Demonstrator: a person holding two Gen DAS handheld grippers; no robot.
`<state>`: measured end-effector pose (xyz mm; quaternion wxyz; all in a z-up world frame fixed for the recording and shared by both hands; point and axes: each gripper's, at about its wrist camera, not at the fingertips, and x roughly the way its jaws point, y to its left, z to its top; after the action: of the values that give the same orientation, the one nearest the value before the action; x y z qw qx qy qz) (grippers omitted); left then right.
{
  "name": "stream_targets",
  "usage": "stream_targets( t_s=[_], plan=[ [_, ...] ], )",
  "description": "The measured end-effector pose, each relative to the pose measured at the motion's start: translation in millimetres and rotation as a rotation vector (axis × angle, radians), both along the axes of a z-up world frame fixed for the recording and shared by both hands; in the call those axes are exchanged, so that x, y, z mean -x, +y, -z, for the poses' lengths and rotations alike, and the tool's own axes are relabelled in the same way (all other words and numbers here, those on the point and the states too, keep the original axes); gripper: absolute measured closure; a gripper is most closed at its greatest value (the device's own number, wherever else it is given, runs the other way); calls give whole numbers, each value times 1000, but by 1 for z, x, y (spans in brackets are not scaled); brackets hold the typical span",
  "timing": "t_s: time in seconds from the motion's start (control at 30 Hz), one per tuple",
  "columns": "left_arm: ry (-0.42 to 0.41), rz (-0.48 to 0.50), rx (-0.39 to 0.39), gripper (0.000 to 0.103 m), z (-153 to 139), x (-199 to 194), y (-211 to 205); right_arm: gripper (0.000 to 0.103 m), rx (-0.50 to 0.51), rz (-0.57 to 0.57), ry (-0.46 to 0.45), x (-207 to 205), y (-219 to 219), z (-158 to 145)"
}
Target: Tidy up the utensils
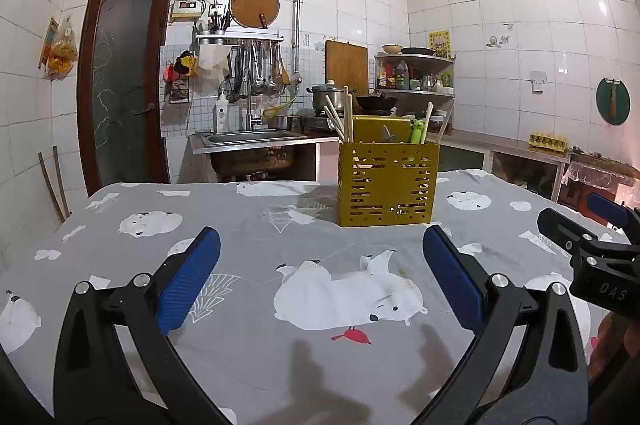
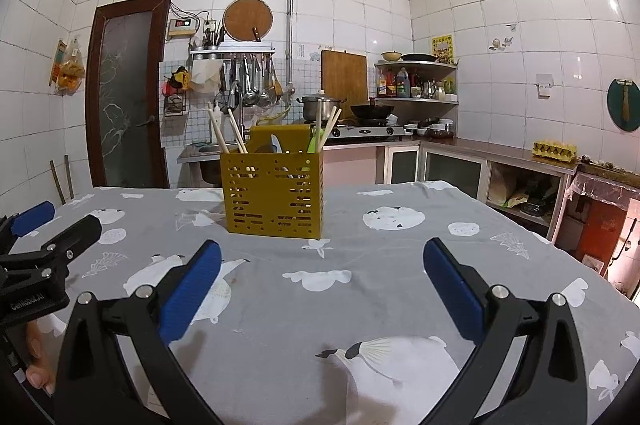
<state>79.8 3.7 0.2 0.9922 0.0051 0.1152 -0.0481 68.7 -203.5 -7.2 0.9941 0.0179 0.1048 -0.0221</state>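
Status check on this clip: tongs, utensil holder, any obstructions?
Left tongs open, empty. Right tongs open, empty. Yellow utensil holder upright on tablecloth, chopsticks inside. Nothing in the way.

Place: a kitchen in a home.
Walls: white tiles (image 1: 500,5) all the way up.
Sink: a metal sink (image 1: 252,137) with a tap, next to a brown door (image 1: 122,81).
Cooking: a pot (image 2: 318,107) and a black wok (image 2: 372,111) sit on a stove (image 2: 368,131).
Hanging things: ladles and spoons (image 1: 258,73) hang from a rack, with a round board (image 1: 254,5) above.
Shelf: bottles (image 2: 398,83) and bowls in the corner.
Counter: a yellow egg tray (image 2: 555,149).
Table: a grey cloth with white bears (image 1: 280,225).
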Motion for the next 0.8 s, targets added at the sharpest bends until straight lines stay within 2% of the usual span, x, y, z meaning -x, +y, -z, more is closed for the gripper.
stream_targets(
  t_s=[0.8],
  plan=[
    [1, 0, 3, 5, 0, -1, 1, 4, 4, 2, -6, 1, -2, -2]
  ],
)
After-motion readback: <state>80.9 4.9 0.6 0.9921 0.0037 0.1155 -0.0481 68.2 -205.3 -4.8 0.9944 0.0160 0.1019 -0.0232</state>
